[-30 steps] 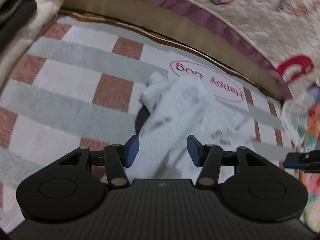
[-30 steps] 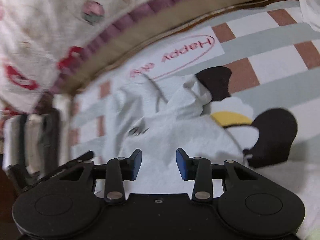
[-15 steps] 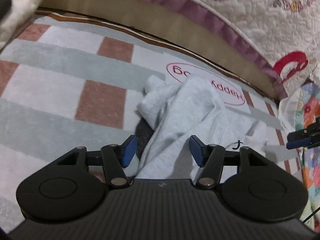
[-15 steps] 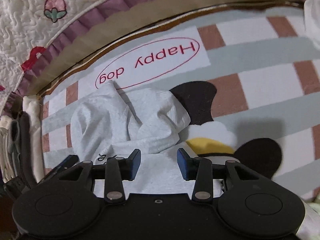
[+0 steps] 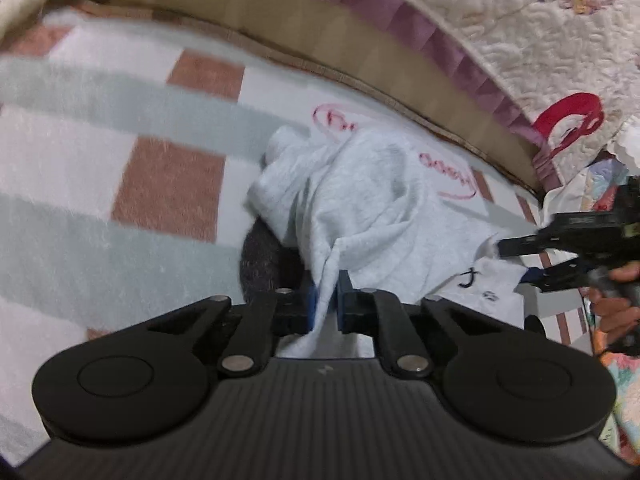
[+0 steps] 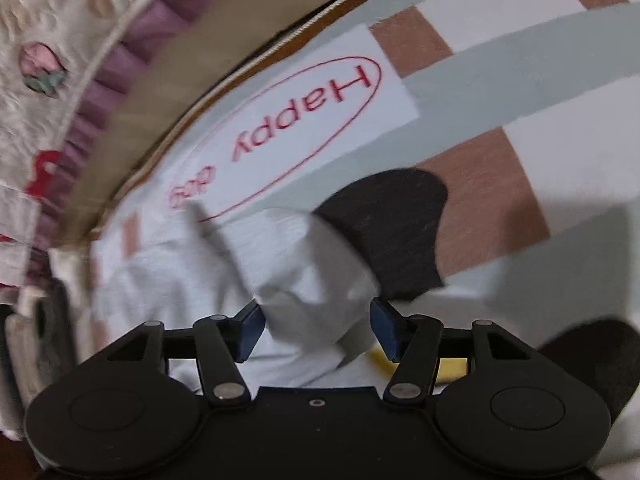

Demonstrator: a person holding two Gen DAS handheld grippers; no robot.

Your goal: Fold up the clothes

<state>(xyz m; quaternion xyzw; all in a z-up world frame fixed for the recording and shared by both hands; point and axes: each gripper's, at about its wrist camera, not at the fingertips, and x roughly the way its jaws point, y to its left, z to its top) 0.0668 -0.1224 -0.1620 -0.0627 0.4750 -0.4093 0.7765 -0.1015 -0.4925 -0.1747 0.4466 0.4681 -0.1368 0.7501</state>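
A: Two hand-held grippers are at work on one crumpled white garment (image 5: 372,216), which lies on a checked rug (image 5: 120,152) of white, grey-green and brown squares.

B: Where on the rug?

A: Partly over the red oval "Happy dog" label (image 6: 280,136), beside a black patch (image 6: 392,236) of the rug's pattern. Past the rug's far edge runs a brown band, then a quilted cover (image 5: 540,28) with a purple frill.

B: What is the left hand-held gripper (image 5: 327,306) doing?

A: Its jaws are closing, nearly together, with a ridge of the white cloth pinched between the blue pads (image 5: 343,300). The fabric rises in a peak from the grip into the heap.

B: And the right hand-held gripper (image 6: 318,326)?

A: Its jaws stand about half open and are closing slightly. A bunched fold of the garment sits between the blue pads (image 6: 252,326). From its own view the left pad looks right at the cloth and the right pad just clear of it; the picture is blurred, so I cannot tell whether either pad presses.

B: Is it visible from the other side?

A: Yes, the left wrist view shows it at the right edge, held by a hand (image 5: 618,300), its fingers reaching the garment's far side near a small dark mark on the cloth.
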